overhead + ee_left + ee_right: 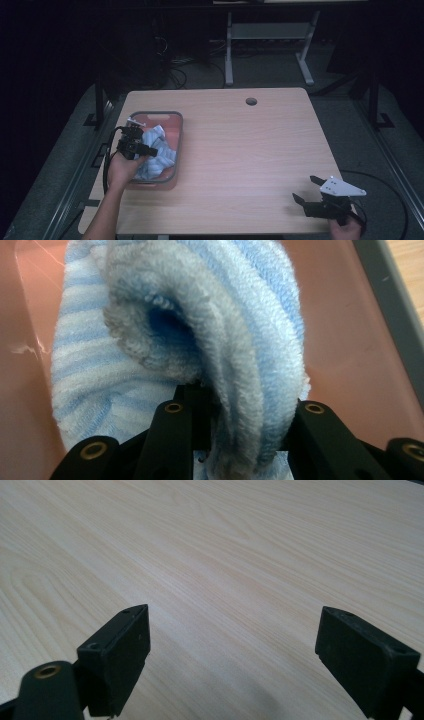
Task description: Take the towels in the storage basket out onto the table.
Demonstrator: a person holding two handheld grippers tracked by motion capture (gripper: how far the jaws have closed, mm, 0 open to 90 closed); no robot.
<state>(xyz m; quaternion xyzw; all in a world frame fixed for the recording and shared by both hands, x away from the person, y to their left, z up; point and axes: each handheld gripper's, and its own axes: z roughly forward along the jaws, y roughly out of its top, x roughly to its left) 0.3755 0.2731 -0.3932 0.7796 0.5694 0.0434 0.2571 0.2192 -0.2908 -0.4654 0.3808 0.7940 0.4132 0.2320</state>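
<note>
Towel (165, 335), blue-and-white striped terry, is what we have pinched: the left gripper (235, 440) has its fingers (172, 435) clamped on a thick fold of it, plush bulging up between them. It lies bunched inside the pink basket (170, 120) at the desk's (250, 150) left side, the hand reaching in from the near rim. Only one fold seems caught (how deep the bite goes is hard for us to judge with the pile so close to the lens), so a quick lift could let it slip free, or snag the rest and drag the light basket along. Well apart, near the desk's front right corner, the right gripper (305, 189) rests with fingers (120, 650) wide apart over bare wood.
</note>
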